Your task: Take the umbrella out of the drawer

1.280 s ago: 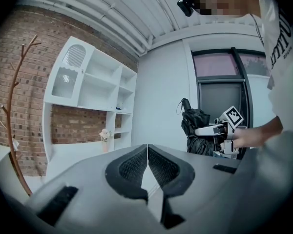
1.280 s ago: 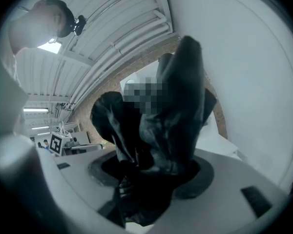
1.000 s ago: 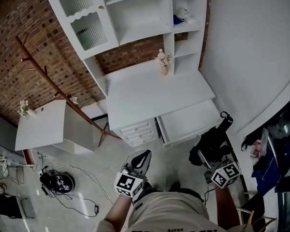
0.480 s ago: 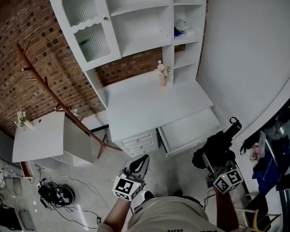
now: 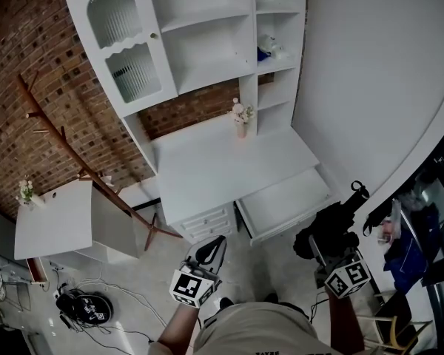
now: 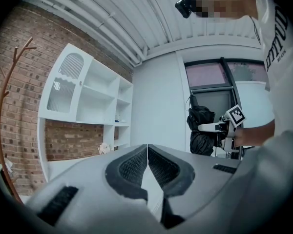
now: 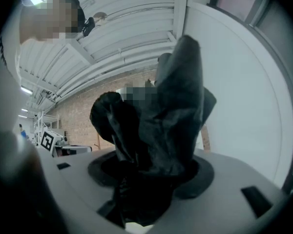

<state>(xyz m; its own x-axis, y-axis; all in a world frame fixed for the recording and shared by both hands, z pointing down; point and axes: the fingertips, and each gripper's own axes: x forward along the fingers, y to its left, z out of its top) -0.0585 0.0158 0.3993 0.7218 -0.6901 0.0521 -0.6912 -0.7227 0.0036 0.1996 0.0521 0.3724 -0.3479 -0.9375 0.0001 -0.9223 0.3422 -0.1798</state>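
Note:
My right gripper (image 5: 323, 247) is shut on a black folded umbrella (image 5: 330, 228), held in the air to the right of the open white drawer (image 5: 285, 202). The umbrella's handle end (image 5: 357, 191) points up and away from me. In the right gripper view the umbrella's crumpled fabric (image 7: 161, 111) fills the space between the jaws of the right gripper (image 7: 151, 172). The drawer's inside looks bare. My left gripper (image 5: 219, 242) hovers in front of the small drawers under the desk. In its own view the left gripper (image 6: 147, 149) has its jaws shut, with nothing between them.
A white desk (image 5: 229, 161) carries a flower vase (image 5: 240, 117) under a shelf unit with a glass door (image 5: 126, 58). A wooden coat rack (image 5: 74, 154) and a small white table (image 5: 52, 224) stand at the left. Cables and a round black device (image 5: 85, 308) lie on the floor.
The right gripper has lifted the umbrella a little higher beside the drawer. The left gripper has drifted slightly up and across, still shut.

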